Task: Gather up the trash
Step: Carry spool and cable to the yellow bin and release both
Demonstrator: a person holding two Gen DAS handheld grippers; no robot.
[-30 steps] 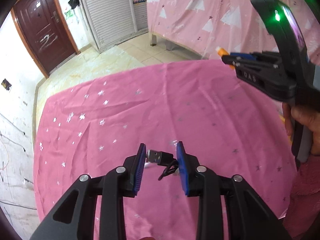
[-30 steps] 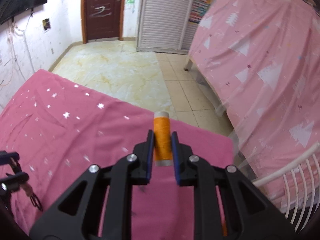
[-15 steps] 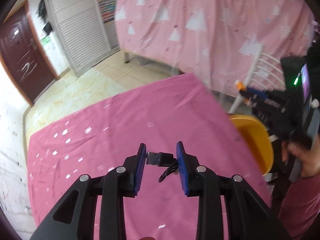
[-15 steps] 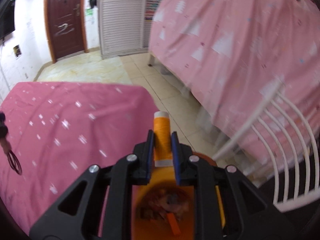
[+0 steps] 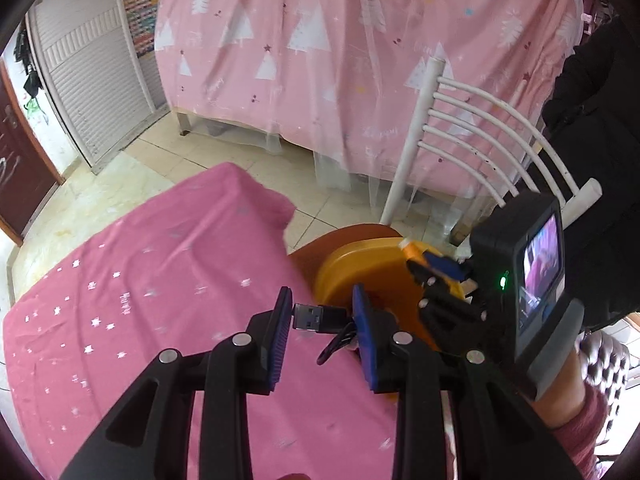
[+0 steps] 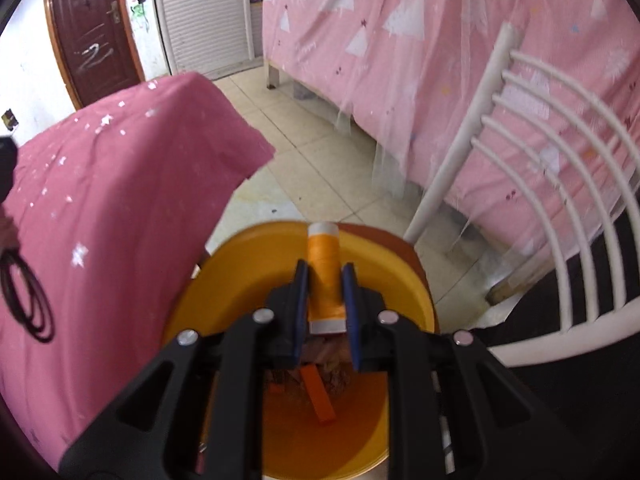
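- Right wrist view shows the right gripper (image 6: 325,312) directly above the orange bin (image 6: 224,280), with its 2 blue pads closed tight on an orange thread spool (image 6: 323,276). The spool stands upright between the jaws, and its white top end rises above the fingertips.
- Inside the bin lie some brownish scraps and 1 orange strip (image 6: 318,398), so the bin already holds trash.
- Left wrist view shows the left gripper (image 5: 322,322) above the edge of the table with the pink star cloth (image 5: 160,280), just beside the bin (image 5: 352,264) but not yet over its mouth.
- Its jaws are nearly closed and hold a black USB cable (image 5: 320,316) by the plug end. The metal plug points toward the left pad, and the rest of the cable hangs down in loops below.
- A white chair (image 6: 540,152) stands just behind the bin, and a pink curtain with tree shapes covers the background.
- The step in hand, as I judge it, is the drop of both items into the bin.
- The next move calls for the right jaws to open so the spool falls in. The left gripper needs to travel further over the bin first, otherwise the hanging cable may catch on the rim or land on the cloth.
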